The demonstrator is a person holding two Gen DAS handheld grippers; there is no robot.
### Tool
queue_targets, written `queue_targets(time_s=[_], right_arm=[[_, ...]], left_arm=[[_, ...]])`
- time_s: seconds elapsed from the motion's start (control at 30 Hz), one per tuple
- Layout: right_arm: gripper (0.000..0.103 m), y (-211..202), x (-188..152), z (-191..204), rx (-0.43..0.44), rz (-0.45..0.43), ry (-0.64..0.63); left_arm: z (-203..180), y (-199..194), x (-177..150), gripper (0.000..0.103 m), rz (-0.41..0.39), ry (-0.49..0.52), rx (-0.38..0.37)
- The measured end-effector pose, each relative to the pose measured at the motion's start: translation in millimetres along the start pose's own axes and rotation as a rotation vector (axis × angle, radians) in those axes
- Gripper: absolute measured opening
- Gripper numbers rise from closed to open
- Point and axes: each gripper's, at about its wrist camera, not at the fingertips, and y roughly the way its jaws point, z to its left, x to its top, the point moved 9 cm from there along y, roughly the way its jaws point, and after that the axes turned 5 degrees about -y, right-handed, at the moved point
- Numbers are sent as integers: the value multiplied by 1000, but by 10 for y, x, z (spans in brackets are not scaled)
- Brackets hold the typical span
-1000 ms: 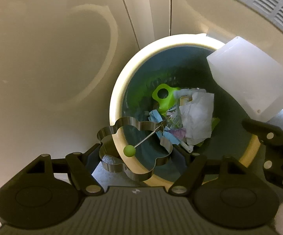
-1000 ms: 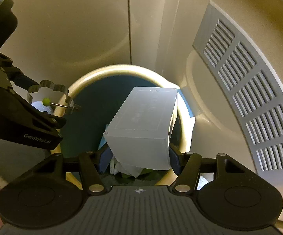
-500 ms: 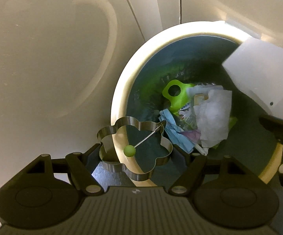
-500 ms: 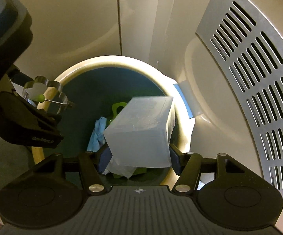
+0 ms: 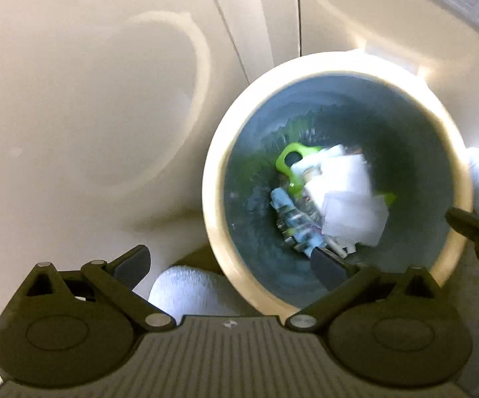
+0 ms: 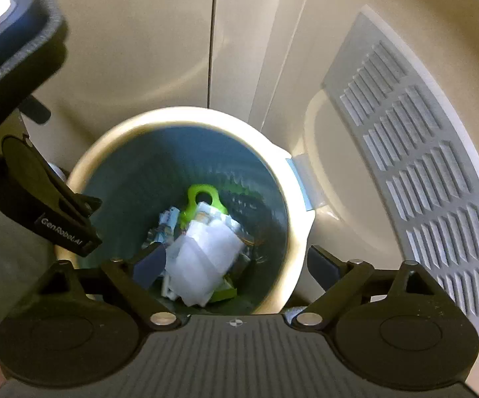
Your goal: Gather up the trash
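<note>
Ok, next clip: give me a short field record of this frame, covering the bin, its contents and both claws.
bin: round, cream rim, dark liner
contents: translucent white box on top, green plastic piece, crumpled wrappers
left claw: jaws just opened, wide, nothing between them
right claw: jaws just opened, wide, nothing between them
position: both above the bin, pointing down
backdrop: cream panels, grey vent grille

My left gripper [image 5: 229,265]: dark olive-black plastic, ribbed grey deck with a small round black-and-white mark, two round discs beside it, linked arms with silver rivets, flat dark fingers [image 5: 329,267]. My right gripper [image 6: 236,265]: the same build. Left of the right gripper's deck, the left gripper's side bears white lettering "GenRobot.AI", with a lit screen above it.
</note>
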Motion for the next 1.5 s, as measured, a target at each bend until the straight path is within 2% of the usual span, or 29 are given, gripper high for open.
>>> queue_targets(time_s=[0.27,0.43,0.77,1.5], right_arm=[[99,-627,-124,99,-36,-130,60],[100,-719,-229,156,-39,-138,83],[100,-803,-359,191,-78,-96,67],[100,-647,-356,240,-76,-69,60]], left_arm=[[11,-530,-322,103,-110,-98,-55],[-81,-663,-429,103,-143,-110,-58],[-59,-655,-498,103,-118,-149,-70],[-53,-534,-550,103,-75,-122,-44]])
